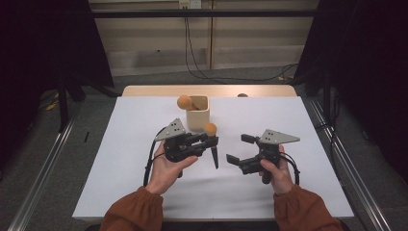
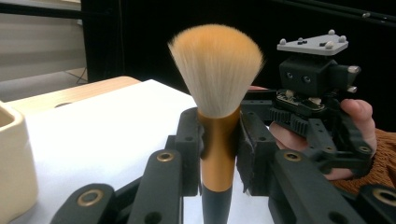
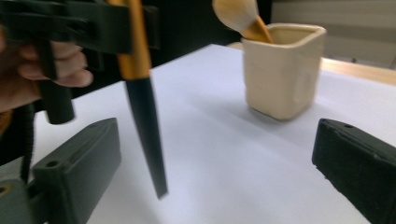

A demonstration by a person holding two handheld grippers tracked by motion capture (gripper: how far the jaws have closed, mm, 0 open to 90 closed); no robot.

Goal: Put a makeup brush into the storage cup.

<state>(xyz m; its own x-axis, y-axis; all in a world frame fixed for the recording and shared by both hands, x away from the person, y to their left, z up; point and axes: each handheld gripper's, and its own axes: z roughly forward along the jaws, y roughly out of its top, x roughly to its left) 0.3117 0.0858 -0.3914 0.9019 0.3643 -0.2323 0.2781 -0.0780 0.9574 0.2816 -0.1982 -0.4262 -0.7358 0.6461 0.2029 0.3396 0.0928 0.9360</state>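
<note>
My left gripper (image 1: 210, 140) is shut on a makeup brush (image 1: 214, 155) with orange bristles, a gold ferrule and a black handle. It holds the brush upright above the white table sheet, bristles up and handle tip down. In the left gripper view both jaws clamp the ferrule (image 2: 217, 149) under the bristles (image 2: 215, 70). My right gripper (image 1: 240, 148) is open and holds nothing, just right of the brush. Its view shows the handle (image 3: 147, 126) hanging before its spread jaws (image 3: 217, 170). A cream square cup (image 1: 197, 114) behind holds a second brush (image 1: 184, 101).
A white sheet (image 1: 144, 192) covers the table, with a strip of wood (image 1: 144, 90) showing at the far edge. Metal rails (image 1: 45, 163) run along both sides on the floor. Cables (image 1: 202, 72) lie beyond the far edge. The cup (image 3: 282, 70) stands near the back centre.
</note>
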